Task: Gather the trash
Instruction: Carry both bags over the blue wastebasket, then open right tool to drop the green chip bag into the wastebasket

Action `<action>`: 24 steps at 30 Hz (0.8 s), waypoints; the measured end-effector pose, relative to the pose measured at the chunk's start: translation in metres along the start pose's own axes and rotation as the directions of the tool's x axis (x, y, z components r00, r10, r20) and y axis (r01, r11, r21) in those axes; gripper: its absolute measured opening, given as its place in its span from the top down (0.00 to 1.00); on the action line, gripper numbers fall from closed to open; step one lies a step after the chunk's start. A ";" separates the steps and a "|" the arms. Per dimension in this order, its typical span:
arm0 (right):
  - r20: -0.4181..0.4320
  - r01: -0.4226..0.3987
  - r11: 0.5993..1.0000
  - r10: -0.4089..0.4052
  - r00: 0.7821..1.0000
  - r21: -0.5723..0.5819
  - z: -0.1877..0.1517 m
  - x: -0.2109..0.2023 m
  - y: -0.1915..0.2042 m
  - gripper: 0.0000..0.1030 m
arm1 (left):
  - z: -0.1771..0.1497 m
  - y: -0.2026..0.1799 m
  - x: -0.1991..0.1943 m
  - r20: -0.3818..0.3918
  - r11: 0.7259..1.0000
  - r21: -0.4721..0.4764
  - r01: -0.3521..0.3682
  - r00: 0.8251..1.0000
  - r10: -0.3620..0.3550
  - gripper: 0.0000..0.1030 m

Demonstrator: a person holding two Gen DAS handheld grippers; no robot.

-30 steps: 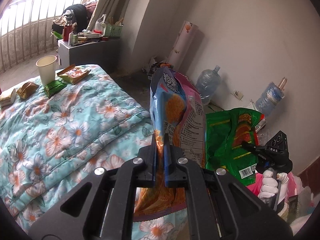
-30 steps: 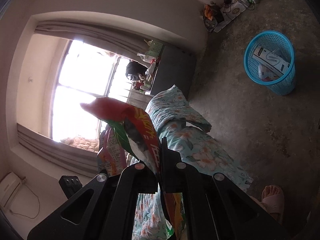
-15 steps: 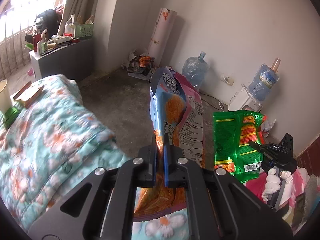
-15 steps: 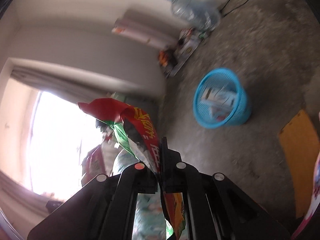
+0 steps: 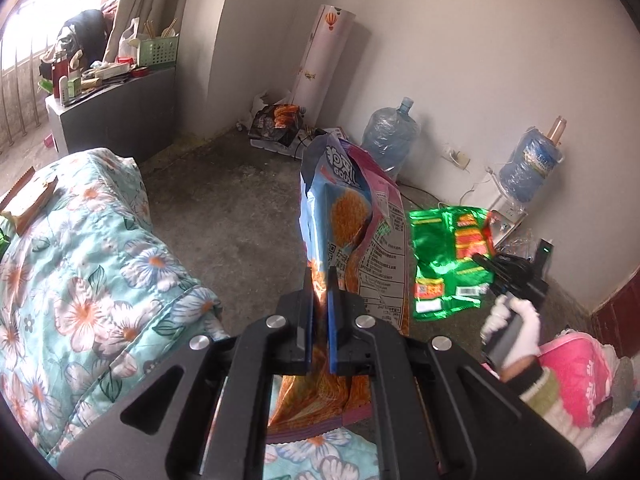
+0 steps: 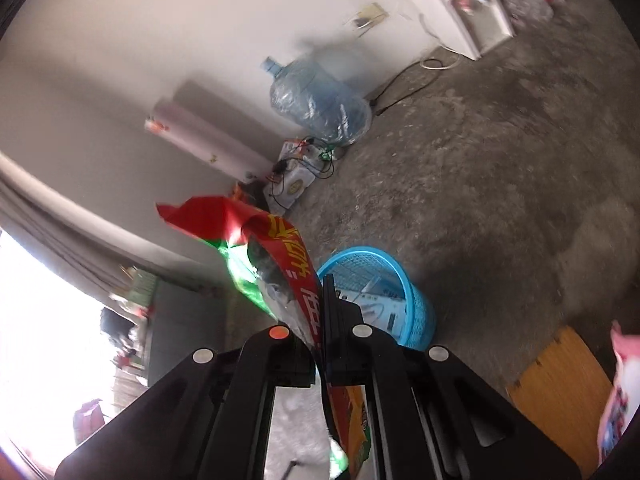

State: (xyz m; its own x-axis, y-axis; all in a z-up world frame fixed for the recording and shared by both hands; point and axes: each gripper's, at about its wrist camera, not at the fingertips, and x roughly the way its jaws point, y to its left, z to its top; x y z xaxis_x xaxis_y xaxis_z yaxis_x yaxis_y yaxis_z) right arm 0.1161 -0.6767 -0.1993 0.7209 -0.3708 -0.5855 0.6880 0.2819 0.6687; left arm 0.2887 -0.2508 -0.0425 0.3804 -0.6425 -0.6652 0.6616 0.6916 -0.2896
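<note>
1. Holding two wrappers: my left gripper (image 5: 320, 292) is clamped on the blue-and-pink snack bag (image 5: 348, 216), which stands upright out of the jaws.
2. My right gripper (image 6: 322, 304) is pinched tight on the red-and-green snack bag (image 6: 276, 256), also seen from the left wrist (image 5: 448, 256), gloved hand (image 5: 514, 320) behind it.
3. Key relation: the blue basket (image 6: 416, 308) sits on the concrete floor (image 6: 500, 184) just beyond the right fingertips, slightly right of them, mouth tilted toward the camera, with a white carton (image 6: 380, 300) inside.
4. Judgement: right hand is nearer; the basket is absent from the left view, so right drops first.
5. Risk: the long floppy bag could catch the rim.
</note>
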 end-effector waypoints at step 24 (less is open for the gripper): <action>-0.137 0.002 0.861 -0.084 0.987 -0.509 -0.057 0.162 -0.003 0.42 | 0.029 0.001 0.035 -0.071 1.000 0.016 0.000 0.998 0.001 0.96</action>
State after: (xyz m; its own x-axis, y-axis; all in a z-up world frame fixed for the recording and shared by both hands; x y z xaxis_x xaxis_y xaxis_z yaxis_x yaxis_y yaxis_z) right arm 0.2354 -0.6876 -0.3224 0.6651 -0.2681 -0.6969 0.6362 0.6922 0.3408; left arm 0.3215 -0.2819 -0.0466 0.3345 -0.6169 -0.7124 0.6719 0.6862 -0.2788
